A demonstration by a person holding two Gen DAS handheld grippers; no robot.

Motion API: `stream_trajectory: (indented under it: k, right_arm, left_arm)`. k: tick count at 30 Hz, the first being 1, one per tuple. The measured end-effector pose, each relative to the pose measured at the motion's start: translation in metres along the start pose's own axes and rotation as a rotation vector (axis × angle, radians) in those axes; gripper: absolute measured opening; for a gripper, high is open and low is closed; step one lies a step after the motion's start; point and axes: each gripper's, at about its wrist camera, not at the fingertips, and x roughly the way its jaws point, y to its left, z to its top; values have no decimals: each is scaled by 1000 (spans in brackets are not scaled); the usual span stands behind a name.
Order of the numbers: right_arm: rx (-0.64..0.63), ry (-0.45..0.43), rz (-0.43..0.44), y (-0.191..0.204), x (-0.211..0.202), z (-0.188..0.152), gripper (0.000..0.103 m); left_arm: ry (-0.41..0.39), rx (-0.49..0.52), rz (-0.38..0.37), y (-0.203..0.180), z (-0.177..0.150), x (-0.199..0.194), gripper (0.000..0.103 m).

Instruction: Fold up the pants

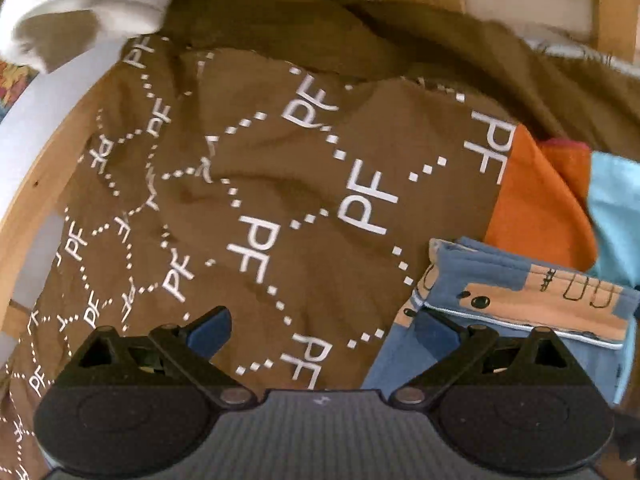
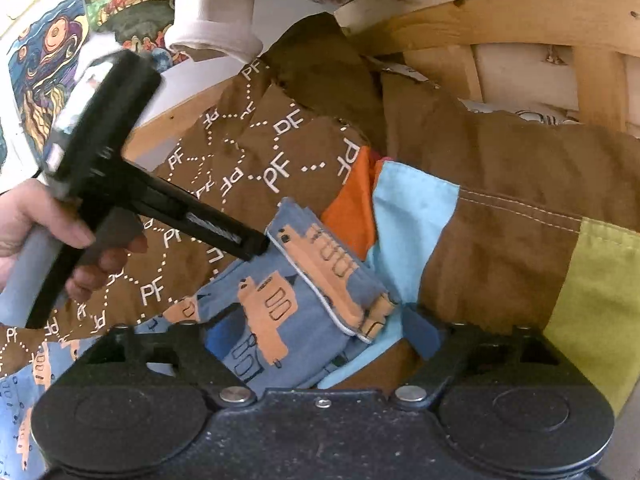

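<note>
The pants (image 2: 304, 312), blue with orange block shapes, are lying folded in the lower middle of the right wrist view, on top of a brown cloth (image 2: 224, 168) printed with white letters and dotted lines. In the left wrist view the same pants (image 1: 500, 300) are showing at the lower right, their white-edged hem running across the frame.

The right gripper (image 2: 320, 340) is sitting at the bottom of its own view with its jaws reaching around the folded pants; one blue pad (image 2: 420, 336) is lying just beside the fabric, but whether the pads are pressing on the cloth cannot be told.

The left gripper (image 1: 324, 328) is hanging over the brown cloth (image 1: 280, 200) with its jaws spread wide and nothing between them; its blue pad (image 1: 210, 328) is standing clear of the fabric. In the right wrist view this left gripper (image 2: 256, 246) is stretching in from the left, its tip just beside the upper edge of the pants, and a hand (image 2: 44, 232) is holding its handle at the left edge of the frame.

Beside the pants, toward the right of that view, are lying an orange patch (image 2: 352, 208), a light blue patch (image 2: 408, 220) and a yellow-green patch (image 2: 600, 300) of a plain brown fabric (image 2: 500, 260). A wooden frame (image 2: 500, 20) is curving across the upper right, and a colourful painted picture (image 2: 48, 60) is filling the upper left.
</note>
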Motion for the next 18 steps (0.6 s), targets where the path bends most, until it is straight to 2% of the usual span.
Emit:
stream_trajectory:
  k: [2,4,6,8,10,11,13,16,18]
  right_arm:
    - [24,-8,-7,-3,0,1,70]
    - [64,-16,-15,-8,0,2,56]
    - [110,-18,-11,-14,1,4,50]
    - [140,-18,-2,-19,2,5,47]
    - [158,-18,-1,-21,3,6,40]
    - [166,-15,-5,-22,3,6,36]
    - [191,-16,-7,-25,2,5,21]
    - [158,-36,-25,-22,-2,4,18]
    - [79,-62,-38,-11,-6,3,17]
  left_arm:
    - [9,0,11,-3,-1,3,101]
    - [8,1,12,-3,-2,1,101]
    - [6,-5,8,1,-4,-4,101]
    - [3,-57,3,11,-6,-11,101]
    - [-2,-162,-11,24,-9,-20,101]
    - [5,-236,-41,32,-11,-25,101]
    - [33,-366,-120,46,-14,-32,101]
    - [76,-521,-244,62,-11,-35,94]
    - [110,-566,-310,63,-6,-37,90]
